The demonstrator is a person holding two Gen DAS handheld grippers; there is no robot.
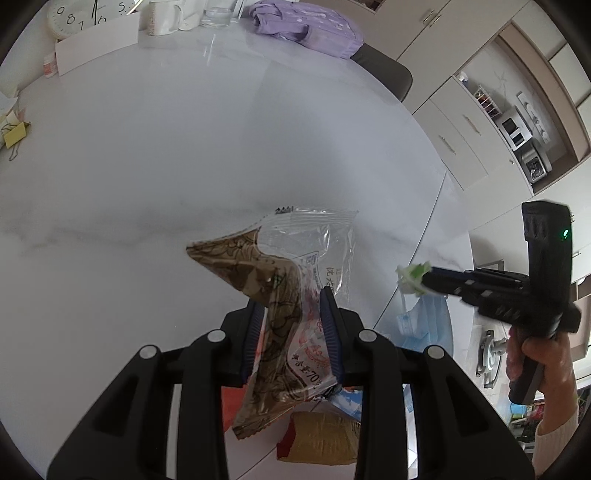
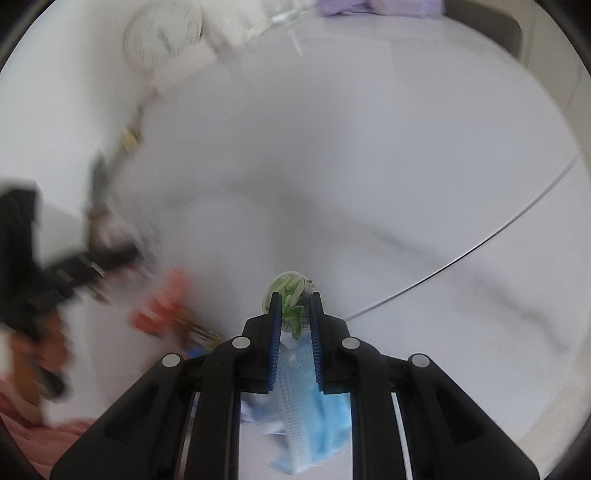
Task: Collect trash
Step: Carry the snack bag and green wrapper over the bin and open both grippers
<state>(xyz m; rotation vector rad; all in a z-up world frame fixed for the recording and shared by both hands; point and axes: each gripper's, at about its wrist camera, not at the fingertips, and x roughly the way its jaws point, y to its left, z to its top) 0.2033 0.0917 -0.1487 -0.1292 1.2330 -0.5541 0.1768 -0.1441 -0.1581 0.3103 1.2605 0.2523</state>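
The right wrist view is smeared by motion: the left tool (image 2: 122, 254), the hand (image 2: 48, 343) behind it and the red scrap (image 2: 162, 306) are only blurs. The wall clock (image 1: 74, 16) is cut by the top edge. The brown wrapper (image 1: 280, 332) hides its lower end behind the left tool's fingers (image 1: 330, 332).

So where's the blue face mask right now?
The blue face mask hangs from the right tongs with a green-and-white scrap; the left wrist view shows it beyond the white table edge.
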